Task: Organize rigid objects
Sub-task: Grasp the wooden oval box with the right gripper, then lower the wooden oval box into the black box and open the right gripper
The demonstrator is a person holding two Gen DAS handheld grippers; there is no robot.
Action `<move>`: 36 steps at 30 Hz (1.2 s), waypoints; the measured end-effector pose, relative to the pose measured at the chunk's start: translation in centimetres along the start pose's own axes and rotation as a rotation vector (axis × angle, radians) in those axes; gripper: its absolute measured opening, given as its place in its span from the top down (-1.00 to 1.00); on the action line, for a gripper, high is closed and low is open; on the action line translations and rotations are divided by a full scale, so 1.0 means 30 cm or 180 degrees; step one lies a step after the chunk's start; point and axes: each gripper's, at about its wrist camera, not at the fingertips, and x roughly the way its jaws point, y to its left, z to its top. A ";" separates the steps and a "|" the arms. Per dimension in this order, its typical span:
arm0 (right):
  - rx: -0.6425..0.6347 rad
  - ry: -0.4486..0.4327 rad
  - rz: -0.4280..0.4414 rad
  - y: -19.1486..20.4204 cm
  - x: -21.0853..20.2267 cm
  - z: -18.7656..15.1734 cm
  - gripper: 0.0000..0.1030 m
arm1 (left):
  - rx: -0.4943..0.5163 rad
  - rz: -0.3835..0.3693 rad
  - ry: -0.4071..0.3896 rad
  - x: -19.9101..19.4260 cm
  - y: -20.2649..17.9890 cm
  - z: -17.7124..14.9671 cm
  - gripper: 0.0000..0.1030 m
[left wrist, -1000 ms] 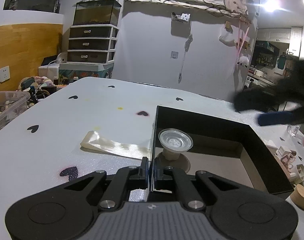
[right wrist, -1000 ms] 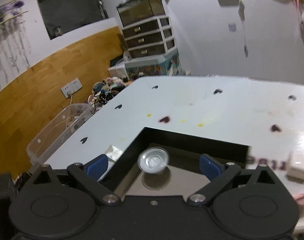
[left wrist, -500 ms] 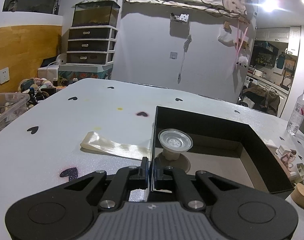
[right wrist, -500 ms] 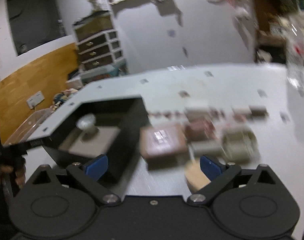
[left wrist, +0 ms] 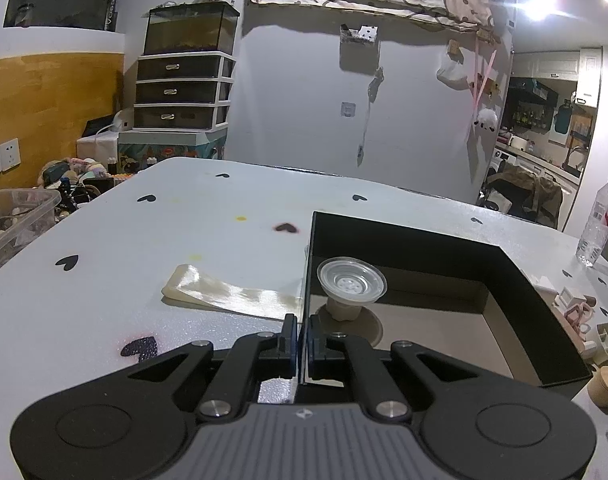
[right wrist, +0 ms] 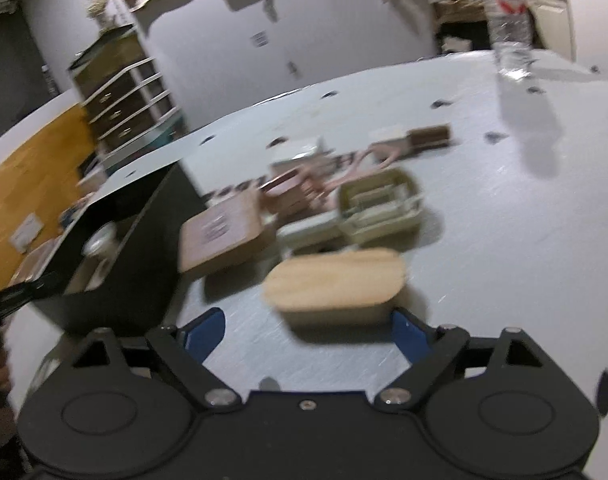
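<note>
My left gripper (left wrist: 302, 334) is shut on the near left wall of a black open box (left wrist: 432, 240). Inside the box stands a clear funnel-shaped cup (left wrist: 351, 285). My right gripper (right wrist: 310, 330) is open and empty, low over the table, just in front of an oval wooden-lidded box (right wrist: 336, 286). Beyond it lie a tan flat box (right wrist: 224, 232), a beige tray container (right wrist: 378, 204) and several small pinkish items (right wrist: 304, 184). The black box (right wrist: 116, 248) stands to their left. The right wrist view is blurred.
A cream plastic strip (left wrist: 228, 294) lies on the white heart-print table (left wrist: 144, 248) left of the box. A water bottle (right wrist: 508, 20) stands at the far right. A clear storage bin (left wrist: 12, 220) sits off the table's left edge.
My right gripper has swung from above the black box to the right, down toward the oval wooden-lidded box. My left gripper has stayed shut on the box wall.
</note>
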 end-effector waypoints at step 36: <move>-0.0532 -0.0233 0.0479 0.386 0.044 0.322 -0.74 | 0.0060 0.0007 0.0026 0.006 -0.009 -0.004 0.94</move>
